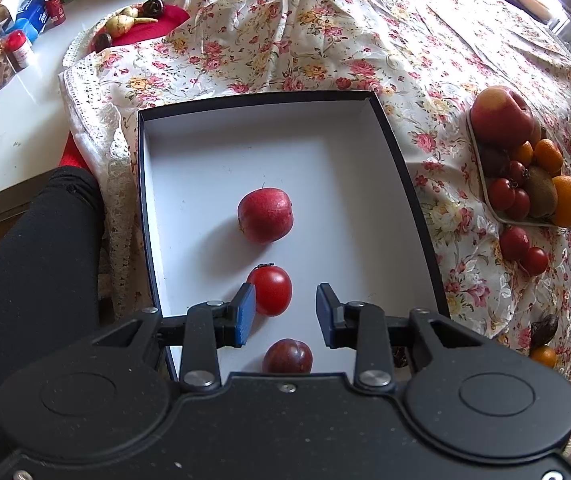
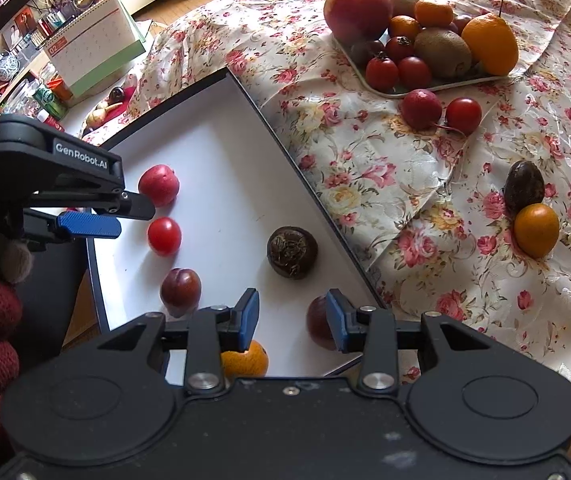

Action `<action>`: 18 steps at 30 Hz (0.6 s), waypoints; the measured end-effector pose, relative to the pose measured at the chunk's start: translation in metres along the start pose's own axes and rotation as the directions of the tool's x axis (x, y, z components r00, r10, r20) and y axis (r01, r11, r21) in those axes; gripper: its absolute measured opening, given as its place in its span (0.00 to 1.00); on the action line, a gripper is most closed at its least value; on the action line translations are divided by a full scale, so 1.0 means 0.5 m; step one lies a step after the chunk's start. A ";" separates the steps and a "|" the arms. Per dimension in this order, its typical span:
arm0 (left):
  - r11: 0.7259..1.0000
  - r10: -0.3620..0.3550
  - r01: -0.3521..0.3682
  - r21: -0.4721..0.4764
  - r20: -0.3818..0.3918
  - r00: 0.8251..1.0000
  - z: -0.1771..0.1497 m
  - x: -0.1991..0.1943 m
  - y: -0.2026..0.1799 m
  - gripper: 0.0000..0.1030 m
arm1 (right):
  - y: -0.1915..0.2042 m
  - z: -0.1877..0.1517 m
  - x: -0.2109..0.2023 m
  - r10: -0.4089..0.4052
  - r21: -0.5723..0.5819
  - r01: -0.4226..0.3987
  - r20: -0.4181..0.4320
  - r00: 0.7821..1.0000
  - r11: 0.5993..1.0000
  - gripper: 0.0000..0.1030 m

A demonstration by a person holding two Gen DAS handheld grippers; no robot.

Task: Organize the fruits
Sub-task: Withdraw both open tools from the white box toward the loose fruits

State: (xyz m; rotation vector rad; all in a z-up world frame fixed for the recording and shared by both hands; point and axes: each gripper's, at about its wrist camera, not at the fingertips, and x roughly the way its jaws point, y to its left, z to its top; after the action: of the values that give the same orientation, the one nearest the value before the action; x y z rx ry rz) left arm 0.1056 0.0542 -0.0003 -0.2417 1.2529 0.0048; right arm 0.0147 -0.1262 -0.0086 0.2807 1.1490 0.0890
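A white box with dark walls lies on the floral cloth. In it are a red fruit, a tomato, a dark plum, a brown water chestnut, an orange and a dark red fruit. My left gripper is open and empty above the tomato. My right gripper is open and empty over the box's near end. A tray holds an apple, kiwis, oranges and tomatoes.
Loose on the cloth are a radish, a tomato, a dark fruit and an orange. Jars and bottles stand on the white counter at the left. A calendar stands behind the box.
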 end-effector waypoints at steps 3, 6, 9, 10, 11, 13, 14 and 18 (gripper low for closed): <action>1.000 0.000 0.000 0.004 -0.002 1.000 -0.001 0.001 -0.002 0.41 | -0.001 0.000 -0.001 -0.002 -0.001 0.002 -0.002 1.000 1.000 0.40; 1.000 -0.004 0.004 0.008 -0.004 1.000 0.000 0.001 -0.002 0.41 | -0.004 0.001 0.001 -0.002 0.000 0.002 -0.005 1.000 1.000 0.40; 1.000 -0.008 0.009 0.017 -0.006 1.000 -0.002 0.001 -0.006 0.41 | -0.006 0.000 0.002 -0.010 0.002 0.010 -0.008 1.000 1.000 0.40; 1.000 -0.015 0.015 0.021 -0.008 1.000 -0.002 0.001 -0.007 0.41 | -0.007 0.001 0.002 -0.013 0.003 0.013 -0.010 1.000 1.000 0.40; 0.999 -0.024 0.024 0.025 -0.011 1.000 -0.002 0.001 -0.008 0.41 | -0.009 0.002 0.002 -0.019 0.003 0.019 -0.012 1.000 1.000 0.40; 0.998 -0.040 0.040 0.037 -0.014 0.999 -0.004 0.001 -0.013 0.41 | -0.014 0.004 -0.005 -0.037 0.004 0.037 -0.002 0.999 0.999 0.40; 0.998 -0.044 0.044 0.046 -0.014 0.999 -0.005 0.000 -0.018 0.41 | -0.019 0.006 -0.011 -0.049 0.007 0.049 0.010 0.999 0.999 0.40; 0.995 -0.052 0.052 0.085 -0.001 0.999 -0.010 -0.005 -0.032 0.41 | -0.061 0.019 -0.042 -0.075 0.058 0.072 0.052 0.996 0.996 0.40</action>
State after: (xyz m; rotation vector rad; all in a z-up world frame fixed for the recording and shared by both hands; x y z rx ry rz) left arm 0.1025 0.0381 0.0034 -0.2004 1.2426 -0.0927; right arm 0.0126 -0.1617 0.0055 0.2884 1.1083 -0.0155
